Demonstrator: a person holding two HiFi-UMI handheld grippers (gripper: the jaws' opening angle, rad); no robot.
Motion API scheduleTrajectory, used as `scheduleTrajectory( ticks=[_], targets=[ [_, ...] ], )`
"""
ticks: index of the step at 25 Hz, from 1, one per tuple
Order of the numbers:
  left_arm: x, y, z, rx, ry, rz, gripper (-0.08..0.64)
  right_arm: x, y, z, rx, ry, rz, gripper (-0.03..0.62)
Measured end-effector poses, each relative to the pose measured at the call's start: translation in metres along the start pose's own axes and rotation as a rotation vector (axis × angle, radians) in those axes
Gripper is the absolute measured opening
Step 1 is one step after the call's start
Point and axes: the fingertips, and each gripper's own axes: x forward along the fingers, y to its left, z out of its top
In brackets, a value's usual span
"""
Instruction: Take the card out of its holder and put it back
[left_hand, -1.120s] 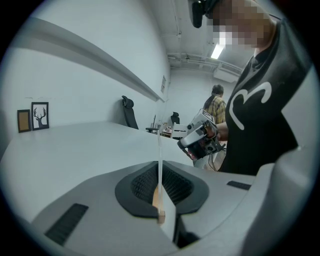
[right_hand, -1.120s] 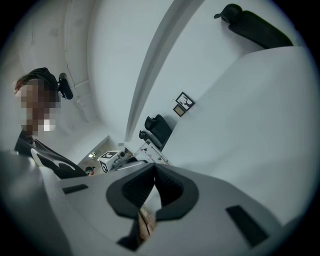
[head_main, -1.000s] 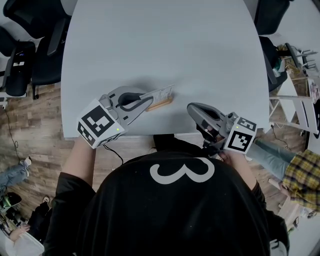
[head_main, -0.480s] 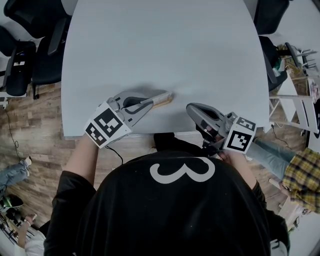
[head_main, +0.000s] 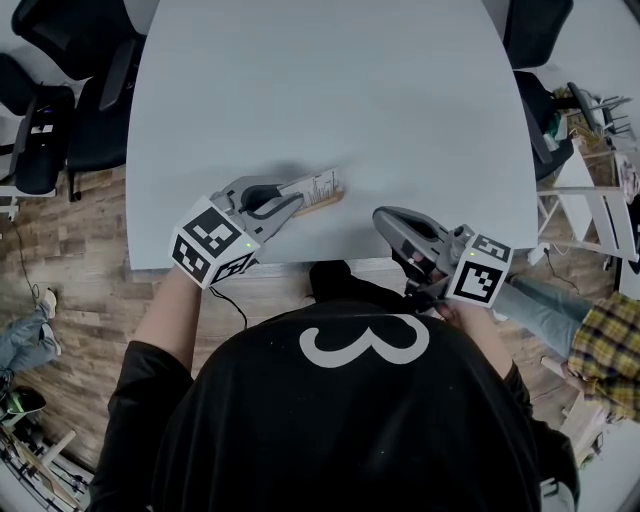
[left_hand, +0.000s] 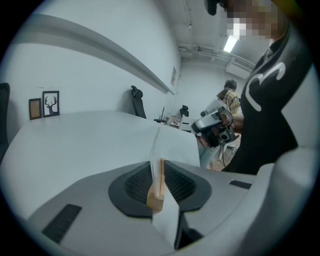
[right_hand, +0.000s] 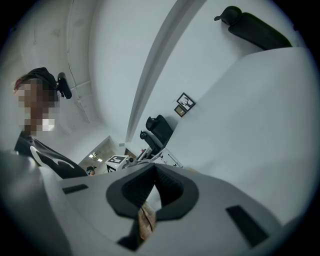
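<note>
Sunk a little toward the table since the earlier frame, the left gripper (head_main: 298, 198) has brought the card down. Its jaws have just been opening and now stand slightly apart. To its right, at the near table edge, the right gripper (head_main: 380, 216) rests with its jaws pressed together on nothing. Between the left jaws, the card (head_main: 322, 185) stands upright in the slot of the wooden holder (head_main: 326, 205). The grey table (head_main: 330, 90) stretches away beyond. Removal and return both look done. What seems left is drawing the left gripper clear without tipping the card.
</note>
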Motion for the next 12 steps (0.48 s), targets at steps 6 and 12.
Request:
scheduleTrajectory(
  ticks=[6,12],
  targets=[
    [-0.02,0.018,0.003,-0.175,-0.094,0.08,0.123,0.0,0.006,0.005,-0.016,-0.025,0.012,0.009],
    [-0.054,-0.01,0.006,-0.29,-0.173,0.128,0.123,-0.017,0.037,-0.006,-0.053,-0.058,0.031,0.009]
  ],
)
